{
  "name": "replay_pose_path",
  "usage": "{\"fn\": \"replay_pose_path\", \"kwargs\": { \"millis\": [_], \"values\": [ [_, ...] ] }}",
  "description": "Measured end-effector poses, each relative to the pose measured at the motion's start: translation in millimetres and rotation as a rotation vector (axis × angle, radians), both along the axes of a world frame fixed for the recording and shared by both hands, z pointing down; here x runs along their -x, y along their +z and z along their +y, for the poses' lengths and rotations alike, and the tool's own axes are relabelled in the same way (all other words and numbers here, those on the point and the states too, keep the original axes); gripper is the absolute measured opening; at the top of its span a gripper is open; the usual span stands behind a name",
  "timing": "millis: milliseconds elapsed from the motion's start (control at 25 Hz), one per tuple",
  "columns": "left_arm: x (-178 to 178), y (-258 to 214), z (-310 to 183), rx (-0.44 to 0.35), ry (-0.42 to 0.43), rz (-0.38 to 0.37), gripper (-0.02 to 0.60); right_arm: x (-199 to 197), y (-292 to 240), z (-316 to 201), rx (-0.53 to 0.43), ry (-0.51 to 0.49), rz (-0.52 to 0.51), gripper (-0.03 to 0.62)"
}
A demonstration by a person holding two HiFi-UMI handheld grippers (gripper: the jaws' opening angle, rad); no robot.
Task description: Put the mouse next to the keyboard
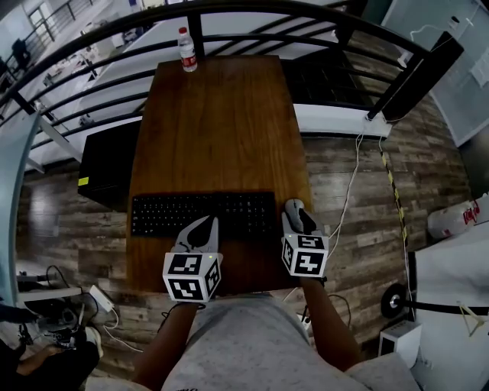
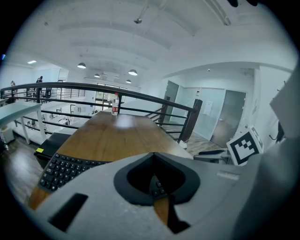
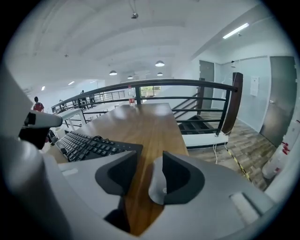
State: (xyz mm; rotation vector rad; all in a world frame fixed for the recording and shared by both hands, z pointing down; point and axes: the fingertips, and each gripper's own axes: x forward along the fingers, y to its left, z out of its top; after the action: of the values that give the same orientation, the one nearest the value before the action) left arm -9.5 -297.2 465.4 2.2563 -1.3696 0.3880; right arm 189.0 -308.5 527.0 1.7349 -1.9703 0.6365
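A black keyboard (image 1: 202, 214) lies across the near part of the wooden table (image 1: 221, 130). A pale grey mouse (image 1: 293, 207) sits on the wood just past the keyboard's right end. My right gripper (image 1: 298, 220) is down around it. In the right gripper view the mouse (image 3: 157, 185) rests against the right jaw, while a strip of bare wood shows between it and the left jaw, so my right gripper (image 3: 150, 157) is open. My left gripper (image 1: 205, 225) hovers over the keyboard's (image 2: 63, 168) near edge, and in its own view my left gripper (image 2: 154, 153) has its tips together, with nothing held.
A water bottle (image 1: 187, 50) stands at the table's far edge by a black railing (image 1: 321, 11). A black box (image 1: 107, 164) sits left of the table. Cables (image 1: 351, 183) and a white bag (image 1: 458, 218) lie on the floor to the right.
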Motion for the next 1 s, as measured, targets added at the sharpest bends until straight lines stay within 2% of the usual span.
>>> {"fn": "replay_pose_path", "kwargs": {
  "millis": [320, 600, 1000],
  "values": [
    [15, -11, 10, -0.028, -0.009, 0.016, -0.006, 47, -53, 11, -0.114, -0.106, -0.038, 0.133],
    [35, -22, 20, -0.053, -0.013, 0.025, -0.006, 93, -93, 26, -0.202, -0.194, -0.087, 0.119],
    [46, -34, 35, -0.089, 0.011, 0.029, -0.006, 128, -124, 54, -0.294, -0.264, -0.107, 0.045]
  ]
}}
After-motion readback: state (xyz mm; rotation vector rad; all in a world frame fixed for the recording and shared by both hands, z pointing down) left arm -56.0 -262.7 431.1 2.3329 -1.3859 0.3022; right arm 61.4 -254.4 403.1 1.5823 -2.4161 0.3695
